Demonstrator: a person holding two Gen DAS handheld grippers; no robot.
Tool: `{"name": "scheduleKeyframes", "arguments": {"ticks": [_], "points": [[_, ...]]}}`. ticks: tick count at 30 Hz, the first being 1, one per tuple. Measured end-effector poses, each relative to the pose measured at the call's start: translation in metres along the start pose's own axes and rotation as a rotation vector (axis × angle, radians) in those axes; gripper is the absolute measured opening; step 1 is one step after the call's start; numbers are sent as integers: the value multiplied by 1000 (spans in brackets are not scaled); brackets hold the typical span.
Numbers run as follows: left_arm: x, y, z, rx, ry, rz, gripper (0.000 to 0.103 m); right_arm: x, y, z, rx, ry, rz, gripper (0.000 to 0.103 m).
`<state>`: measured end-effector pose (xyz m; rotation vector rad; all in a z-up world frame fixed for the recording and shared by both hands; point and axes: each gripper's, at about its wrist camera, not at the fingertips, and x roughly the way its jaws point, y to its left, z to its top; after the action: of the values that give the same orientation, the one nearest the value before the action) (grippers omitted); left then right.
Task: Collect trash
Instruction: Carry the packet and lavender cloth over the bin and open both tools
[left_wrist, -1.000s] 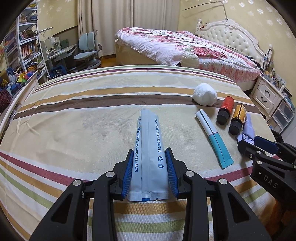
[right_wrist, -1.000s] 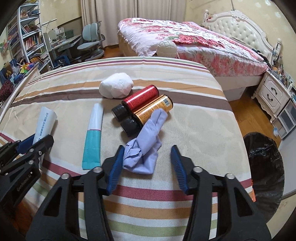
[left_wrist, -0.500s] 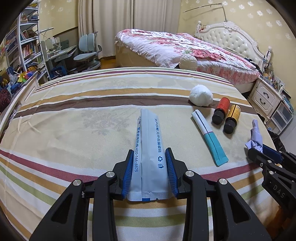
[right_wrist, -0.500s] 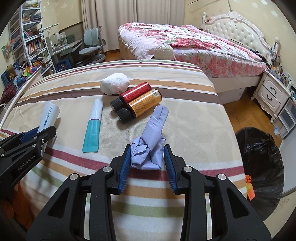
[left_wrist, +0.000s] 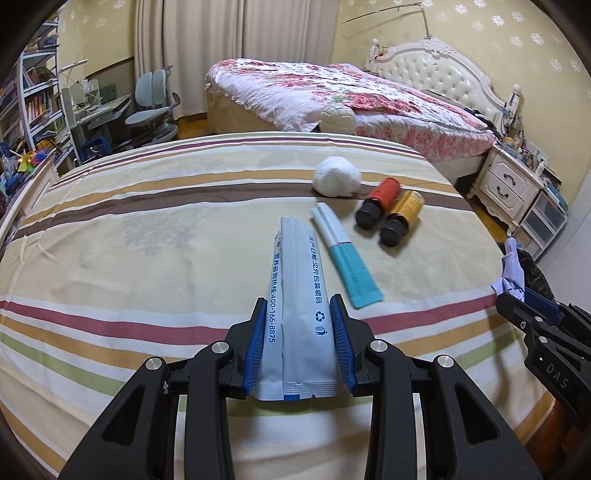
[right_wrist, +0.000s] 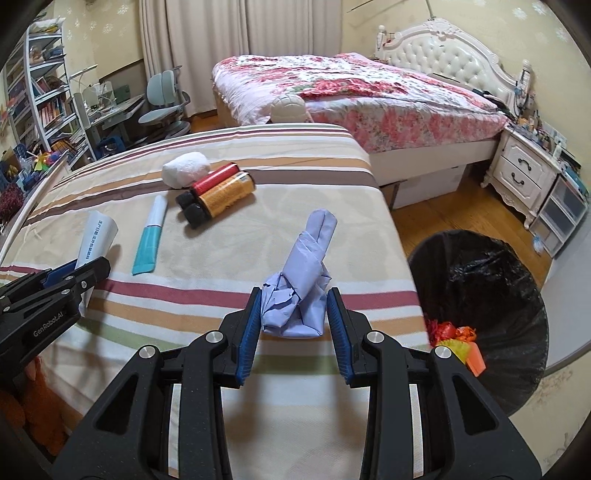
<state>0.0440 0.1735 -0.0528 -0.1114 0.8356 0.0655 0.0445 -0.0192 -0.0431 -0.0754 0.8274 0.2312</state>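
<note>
Both jaws grip: glossy flat packet (left_wrist: 299, 314), crumpled lilac paper (right_wrist: 301, 291).

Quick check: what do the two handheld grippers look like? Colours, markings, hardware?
Both the left gripper and right gripper are matte black plastic with cut-out finger frames, silver round pivot bolts and ribbed blue pads lining the inner fingers. Seen from the side, one carries white "GenRobot.AI" lettering, the other "DAS". No cables, hands or sleeves show.

We see bare striped bedcover (left_wrist: 147, 229) left of the tube (left_wrist: 345, 254), while two bottles (right_wrist: 218, 197) and a white wad (right_wrist: 186, 168) crowd the far side.
</note>
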Motion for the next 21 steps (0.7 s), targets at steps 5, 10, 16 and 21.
{"name": "scheduleKeyframes", "arguments": {"ticks": [5, 10, 16, 21], "points": [[-5, -27, -1, 42, -11, -29, 35, -6, -23, -6, 36, -10, -23, 34], [-5, -59, -1, 84, -12, -63, 35, -15, -48, -9, 72, -28, -54, 34], [-4, -103, -1, 151, -19, -109, 35, -23, -84, -13, 128, -46, -99, 34], [-1, -141, 0, 209, -22, -150, 35, -27, -114, -17, 179, -54, -136, 34]]}}
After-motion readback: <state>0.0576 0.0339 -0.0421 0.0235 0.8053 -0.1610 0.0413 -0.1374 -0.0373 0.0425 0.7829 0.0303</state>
